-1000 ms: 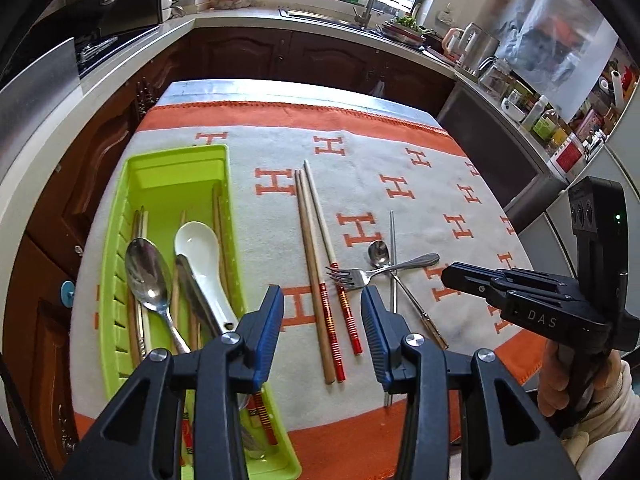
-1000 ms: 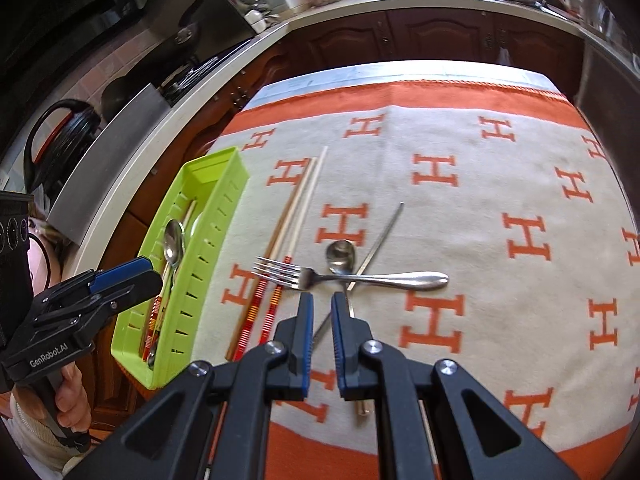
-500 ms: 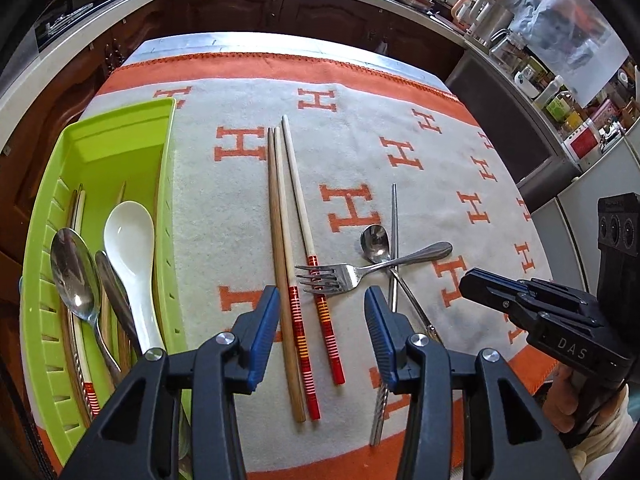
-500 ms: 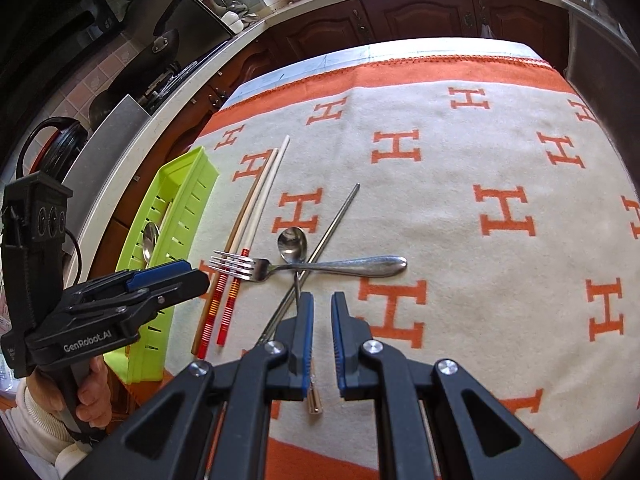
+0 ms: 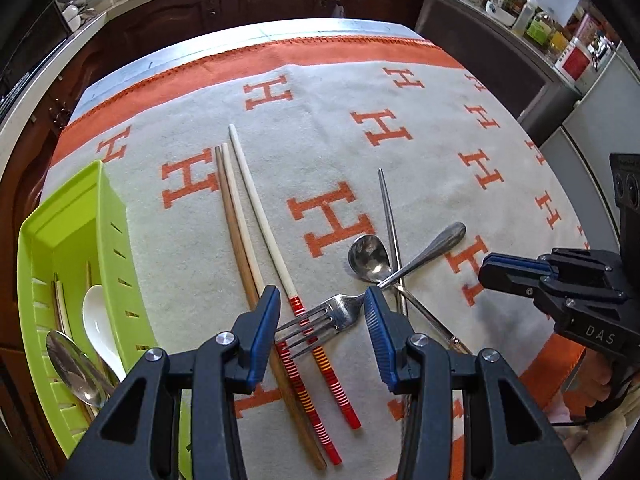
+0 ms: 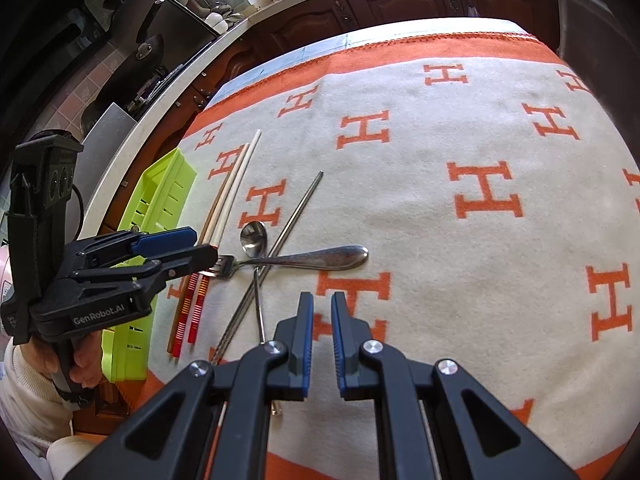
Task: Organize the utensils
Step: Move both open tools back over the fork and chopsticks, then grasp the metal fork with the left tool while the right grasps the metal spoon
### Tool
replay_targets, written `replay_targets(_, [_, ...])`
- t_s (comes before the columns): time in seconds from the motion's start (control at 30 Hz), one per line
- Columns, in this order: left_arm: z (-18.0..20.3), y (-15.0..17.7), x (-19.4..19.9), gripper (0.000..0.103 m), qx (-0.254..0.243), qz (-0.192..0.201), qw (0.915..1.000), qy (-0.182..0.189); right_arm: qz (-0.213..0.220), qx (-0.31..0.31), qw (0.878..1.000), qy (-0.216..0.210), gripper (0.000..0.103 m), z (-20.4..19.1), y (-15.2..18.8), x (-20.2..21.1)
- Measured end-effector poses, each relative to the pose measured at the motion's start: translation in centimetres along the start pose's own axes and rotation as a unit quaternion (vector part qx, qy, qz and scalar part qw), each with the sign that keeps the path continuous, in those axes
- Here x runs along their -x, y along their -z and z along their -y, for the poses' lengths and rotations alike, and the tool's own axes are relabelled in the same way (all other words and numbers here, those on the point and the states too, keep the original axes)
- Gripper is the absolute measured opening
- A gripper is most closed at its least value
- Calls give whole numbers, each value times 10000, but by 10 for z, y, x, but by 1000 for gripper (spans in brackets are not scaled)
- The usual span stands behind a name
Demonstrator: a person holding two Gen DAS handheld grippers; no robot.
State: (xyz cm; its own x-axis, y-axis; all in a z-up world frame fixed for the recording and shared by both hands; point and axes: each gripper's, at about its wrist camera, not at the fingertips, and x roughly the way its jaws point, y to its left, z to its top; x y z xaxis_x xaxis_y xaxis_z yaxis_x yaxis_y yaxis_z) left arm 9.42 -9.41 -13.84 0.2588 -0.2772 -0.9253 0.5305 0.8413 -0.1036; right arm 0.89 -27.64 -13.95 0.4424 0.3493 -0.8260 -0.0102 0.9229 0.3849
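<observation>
Several utensils lie loose on the orange-and-cream cloth (image 5: 400, 92) that covers the surface: a fork (image 5: 352, 304) whose tines rest across three chopsticks (image 5: 256, 248), a small metal spoon (image 5: 370, 258) and a metal chopstick (image 5: 390, 220) crossing beneath the fork's handle. To the left, near the edge of the cloth, the green tray (image 5: 108, 216) already holds a white spoon (image 5: 98, 328), a metal spoon and some sticks. The left gripper (image 5: 320, 320) is spread wide, one blue pad on each side of the fork's head and just above it; nothing is held between them. The right gripper (image 6: 322, 332) hangs over the near part of the cloth, its pads drawn nearly together with only a narrow slit between them and nothing in it, close to the small spoon's handle but apart from it. The step in hand looks like picking up the fork with the left gripper so it can go into the tray. The next move would call for lowering the pads to the cloth and closing across the fork's neck or head, without catching the red-banded chopstick ends under the tines. Because the handle lies over the small spoon and the metal chopstick, a straight lift seems safer than a drag, which could scatter those pieces. I cannot tell whether the pads already touch the cloth.
</observation>
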Motion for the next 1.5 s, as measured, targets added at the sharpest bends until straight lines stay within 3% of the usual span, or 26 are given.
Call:
replay_targets(0.43, [27, 18, -5, 42, -454, -585, 9963, 429, -57, -26, 10000, -54, 9, 5, 1, -5])
replay_targets(0.77, [34, -1, 2, 42, -792, -388, 9954, 377, -43, -54, 10000, -66, 9, 7, 2, -6])
replay_targets(0.8, [35, -3, -2, 41, -848, -425, 9947, 385, -46, -54, 10000, -68, 9, 6, 2, -6])
replay_targets(0.9, [39, -5, -11, 26, -1028, -559, 9923, 414, -37, -51, 9999, -86, 9, 7, 2, -6])
replay_targets(1.2, [51, -12, -24, 24, -1459, -565, 9871, 352, 16, -93, 9999, -107, 9, 12, 4, -4])
replay_targets(1.5, [45, -17, -25, 21, -1501, -731, 9847, 503, 50, -94, 9999, -100, 9, 13, 5, -2])
